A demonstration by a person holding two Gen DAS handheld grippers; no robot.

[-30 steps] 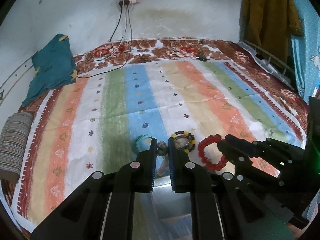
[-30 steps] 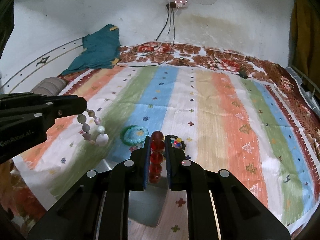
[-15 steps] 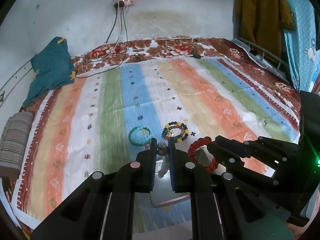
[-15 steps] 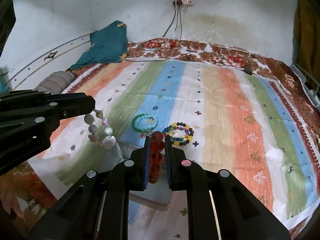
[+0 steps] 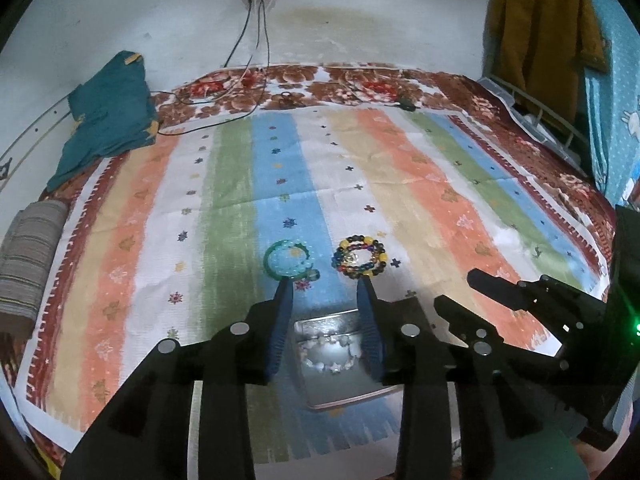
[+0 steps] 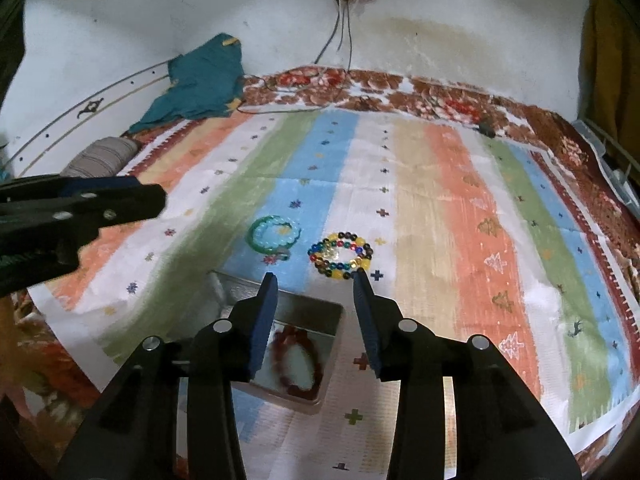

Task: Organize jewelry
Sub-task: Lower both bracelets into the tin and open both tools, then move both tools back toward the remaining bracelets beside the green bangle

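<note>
left wrist view, nearest first: the left tool [image 5: 324,280] has just been opening, jaws apart and nothing between them, over a metal tray [image 5: 344,390] on the bed where a pale bead bracelet [image 5: 330,354] lies. the right tool [image 6: 314,276] has likewise just parted, empty, above a red bracelet [image 6: 298,360] in the tray. just beyond the tips lie a green bracelet [image 5: 289,260] and a multicolour bracelet [image 5: 361,256], green nearer the left hand, multicolour nearer the right.
</note>
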